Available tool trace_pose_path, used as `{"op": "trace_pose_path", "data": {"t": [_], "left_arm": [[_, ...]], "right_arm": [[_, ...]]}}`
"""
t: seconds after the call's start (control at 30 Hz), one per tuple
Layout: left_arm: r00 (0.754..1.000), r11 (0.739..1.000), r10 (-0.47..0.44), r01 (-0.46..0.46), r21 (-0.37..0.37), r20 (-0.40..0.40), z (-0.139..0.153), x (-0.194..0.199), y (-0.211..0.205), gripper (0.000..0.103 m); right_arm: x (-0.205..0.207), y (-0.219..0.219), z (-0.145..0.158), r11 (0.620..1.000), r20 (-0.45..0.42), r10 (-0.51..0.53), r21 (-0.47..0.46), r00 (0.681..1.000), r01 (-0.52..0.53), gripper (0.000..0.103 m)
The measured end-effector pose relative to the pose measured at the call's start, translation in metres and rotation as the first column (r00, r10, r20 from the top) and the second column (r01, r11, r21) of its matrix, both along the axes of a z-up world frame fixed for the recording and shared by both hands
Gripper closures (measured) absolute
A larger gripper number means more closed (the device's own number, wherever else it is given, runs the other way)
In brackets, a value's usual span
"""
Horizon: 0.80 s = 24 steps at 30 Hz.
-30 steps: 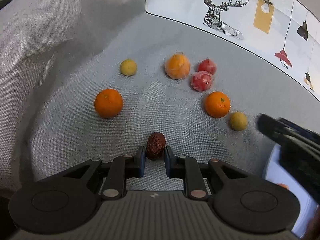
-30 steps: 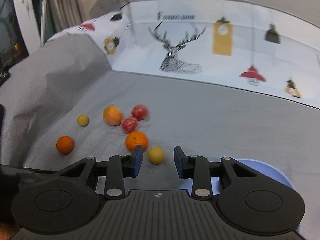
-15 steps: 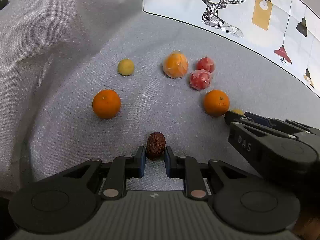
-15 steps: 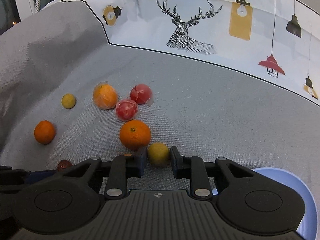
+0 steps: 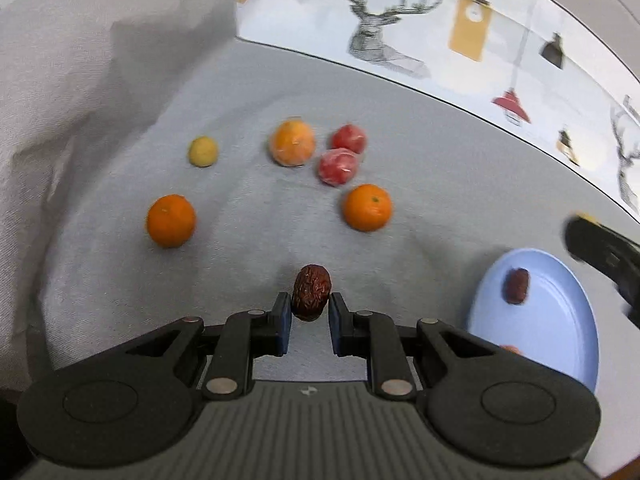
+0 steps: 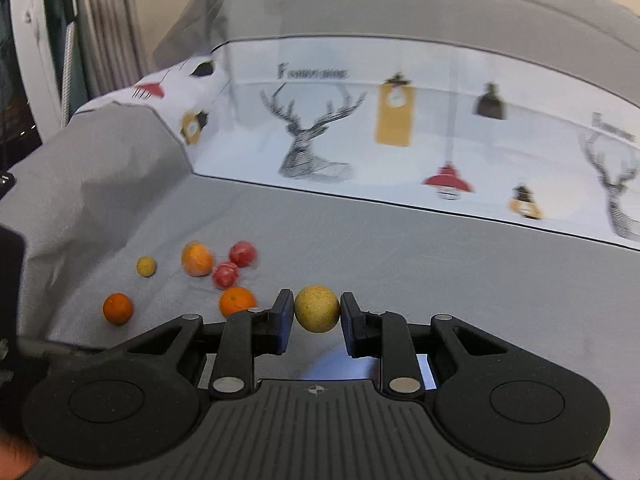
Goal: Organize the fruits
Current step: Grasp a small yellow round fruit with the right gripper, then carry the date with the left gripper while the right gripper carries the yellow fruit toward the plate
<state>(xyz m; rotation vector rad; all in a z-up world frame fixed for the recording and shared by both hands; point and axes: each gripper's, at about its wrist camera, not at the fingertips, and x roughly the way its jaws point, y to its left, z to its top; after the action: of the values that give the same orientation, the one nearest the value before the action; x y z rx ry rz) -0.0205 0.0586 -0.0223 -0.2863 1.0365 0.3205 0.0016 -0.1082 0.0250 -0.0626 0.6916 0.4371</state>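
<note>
My left gripper [image 5: 309, 312] is shut on a wrinkled dark red date [image 5: 311, 292], held above the grey cloth. My right gripper [image 6: 316, 314] is shut on a small yellow round fruit [image 6: 317, 308], lifted above the light blue plate [image 6: 340, 364]. In the left wrist view the plate [image 5: 560, 344] lies at the right with another date [image 5: 517, 286] on it. On the cloth lie two oranges [image 5: 171, 221] [image 5: 367, 207], a wrapped orange [image 5: 292, 143], two wrapped red fruits [image 5: 338, 166] and a second yellow fruit [image 5: 203, 151].
The grey cloth [image 5: 260, 208] rises in folds at the left. A white printed backdrop with deer and lamps [image 6: 400, 140] stands behind. The right gripper's dark body [image 5: 604, 252] shows at the right edge of the left wrist view.
My right gripper closed on the yellow fruit beside the near orange and lifted it toward the plate. My left gripper has risen a little with the date still in it.
</note>
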Motion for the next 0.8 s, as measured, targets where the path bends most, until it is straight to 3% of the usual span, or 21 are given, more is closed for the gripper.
{"op": "trace_pose_path", "data": {"t": [0.27,0.5,0.63,0.7,0.8], "left_arm": [[0.996,0.996,-0.084,0.084,0.007,0.011,0.004,-0.004,-0.013,0.081],[0.989,0.988,-0.145,0.144,0.057,0.024,0.005,-0.005,-0.023,0.084],[0.988,0.986,-0.156,0.155,0.066,0.014,0.001,-0.004,-0.025,0.088],[0.991,0.990,-0.137,0.137,0.026,-0.005,-0.006,-0.001,-0.018,0.088],[0.999,0.994,-0.038,0.036,-0.100,-0.024,-0.014,0.004,0.009,0.088]], "right_arm": [[-0.046,-0.057,-0.005,0.994,0.016,-0.113,-0.005,0.993,0.113,0.076],[-0.055,-0.081,-0.028,0.981,0.023,-0.191,0.051,0.981,0.190,0.076],[-0.058,-0.088,-0.040,0.981,0.031,-0.185,0.072,0.982,0.183,0.076],[-0.056,-0.092,-0.048,0.978,0.015,-0.195,0.076,0.981,0.194,0.076],[-0.052,-0.095,-0.052,0.976,0.006,-0.202,0.083,0.979,0.201,0.076]]}}
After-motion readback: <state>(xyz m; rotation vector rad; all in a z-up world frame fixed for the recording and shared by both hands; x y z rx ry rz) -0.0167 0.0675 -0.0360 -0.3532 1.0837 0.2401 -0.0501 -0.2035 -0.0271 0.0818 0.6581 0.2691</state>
